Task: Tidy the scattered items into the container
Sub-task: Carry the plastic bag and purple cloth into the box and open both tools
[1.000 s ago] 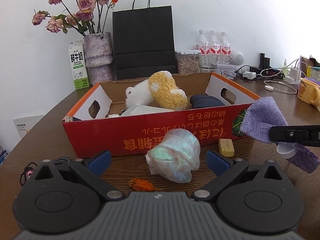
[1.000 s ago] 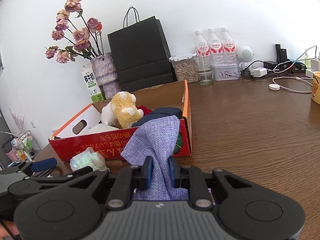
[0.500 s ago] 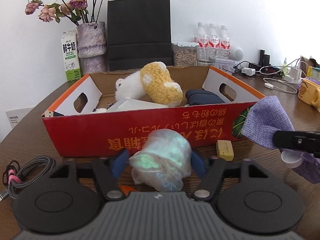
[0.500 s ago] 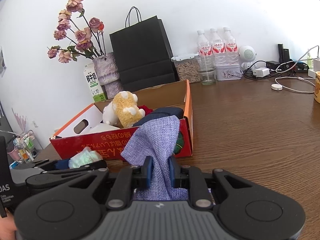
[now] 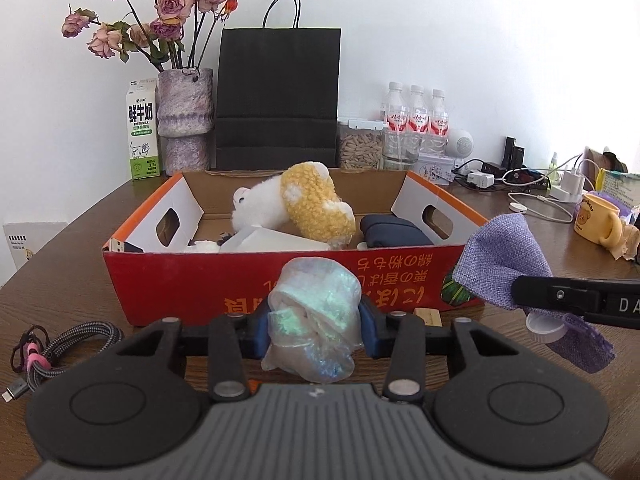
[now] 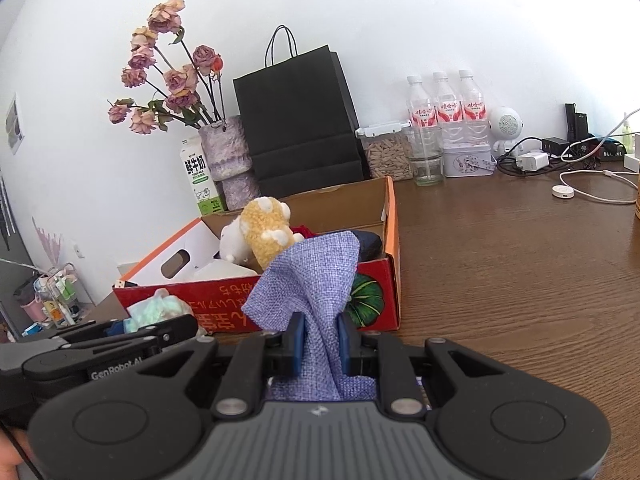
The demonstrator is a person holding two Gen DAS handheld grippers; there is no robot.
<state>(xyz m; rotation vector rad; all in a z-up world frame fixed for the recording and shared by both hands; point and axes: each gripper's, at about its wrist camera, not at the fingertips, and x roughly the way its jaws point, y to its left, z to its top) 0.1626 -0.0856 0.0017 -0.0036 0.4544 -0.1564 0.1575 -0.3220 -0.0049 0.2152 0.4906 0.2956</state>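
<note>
A red cardboard box (image 5: 180, 280) stands on the wooden table, holding a yellow-and-white plush toy (image 5: 316, 204) and a dark pouch (image 5: 392, 232). In front of its near wall is a crumpled iridescent plastic bag (image 5: 316, 304). My left gripper (image 5: 312, 324) is closing on the bag, and both blue pads touch its sides. My right gripper (image 6: 320, 340) is shut on a purple woven cloth (image 6: 316, 276), held near the box's front right corner. The left wrist view shows that cloth (image 5: 500, 256) at the right.
A white bottle cap (image 5: 544, 326) and a small tan block (image 5: 428, 316) lie by the box front. A braided cable (image 5: 60, 348) lies left. Behind the box stand a vase, milk carton, black bag (image 5: 276, 100) and bottles. A yellow mug (image 5: 596, 220) and chargers sit right.
My left gripper has moved forward around the plastic bag and its jaws have closed from wide open onto the bag's sides. The right gripper has kept still with the cloth.
</note>
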